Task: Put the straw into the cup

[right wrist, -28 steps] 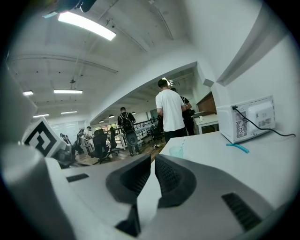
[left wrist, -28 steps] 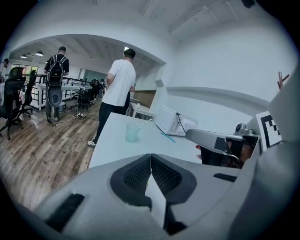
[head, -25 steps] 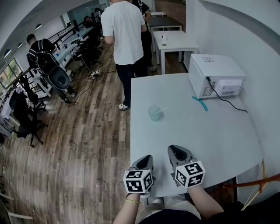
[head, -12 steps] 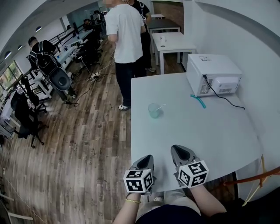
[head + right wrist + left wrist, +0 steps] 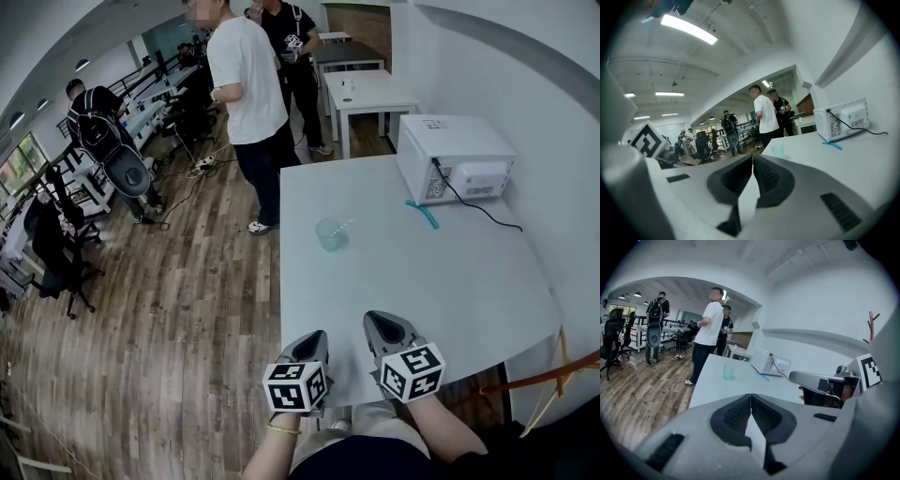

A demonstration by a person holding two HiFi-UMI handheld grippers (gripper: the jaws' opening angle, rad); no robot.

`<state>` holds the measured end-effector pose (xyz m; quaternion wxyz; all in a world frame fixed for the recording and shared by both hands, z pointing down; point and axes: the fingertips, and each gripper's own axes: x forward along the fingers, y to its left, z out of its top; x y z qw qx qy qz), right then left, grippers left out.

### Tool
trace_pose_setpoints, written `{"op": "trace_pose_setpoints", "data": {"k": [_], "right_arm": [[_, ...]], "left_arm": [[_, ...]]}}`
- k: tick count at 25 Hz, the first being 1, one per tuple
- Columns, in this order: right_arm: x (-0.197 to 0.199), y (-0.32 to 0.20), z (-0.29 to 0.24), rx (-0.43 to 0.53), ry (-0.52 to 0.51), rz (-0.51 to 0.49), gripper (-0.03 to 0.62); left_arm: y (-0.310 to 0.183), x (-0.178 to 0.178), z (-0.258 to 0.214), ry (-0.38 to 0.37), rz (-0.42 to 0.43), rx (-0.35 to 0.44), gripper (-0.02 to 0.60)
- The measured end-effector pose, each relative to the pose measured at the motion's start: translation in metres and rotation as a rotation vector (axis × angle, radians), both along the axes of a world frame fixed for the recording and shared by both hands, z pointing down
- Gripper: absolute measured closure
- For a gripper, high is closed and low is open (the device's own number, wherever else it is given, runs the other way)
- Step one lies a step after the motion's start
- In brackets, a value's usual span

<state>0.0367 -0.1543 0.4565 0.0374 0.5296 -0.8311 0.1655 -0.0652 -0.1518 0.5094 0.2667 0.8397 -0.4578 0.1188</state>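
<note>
A pale green cup [image 5: 329,234] stands on the white table [image 5: 441,281] with a white straw [image 5: 343,226] leaning out of it to the right. The left gripper view shows the same cup [image 5: 729,371] and straw [image 5: 738,364] far ahead, and so does the right gripper view, with cup [image 5: 778,150] small in the distance. Both grippers hover at the table's near edge, well short of the cup. My left gripper [image 5: 312,341] is shut with nothing in it, tips touching [image 5: 750,395]. My right gripper [image 5: 380,323] is also shut and empty [image 5: 753,157].
A white microwave [image 5: 456,157] sits at the table's far right corner, its black cable [image 5: 473,215] trailing over the top. A teal straw [image 5: 422,214] lies beside it. Two people [image 5: 246,94] stand by the far left corner. Chairs and desks fill the wooden floor to the left.
Both grippers have drawn back slightly toward the near edge of the table. The standing person in white has shifted left, and a second person now shows behind.
</note>
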Motion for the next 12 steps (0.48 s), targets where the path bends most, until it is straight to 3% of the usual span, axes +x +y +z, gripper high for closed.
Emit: {"op": "trace_pose_setpoints", "data": {"k": [12], "right_arm": [[-0.0042,-0.0006,-0.0041,0.013,-0.001,-0.004,0.560]], "left_arm": [[-0.0013,-0.0008,-0.0047,0.010,-0.001,0.013,0.561]]}}
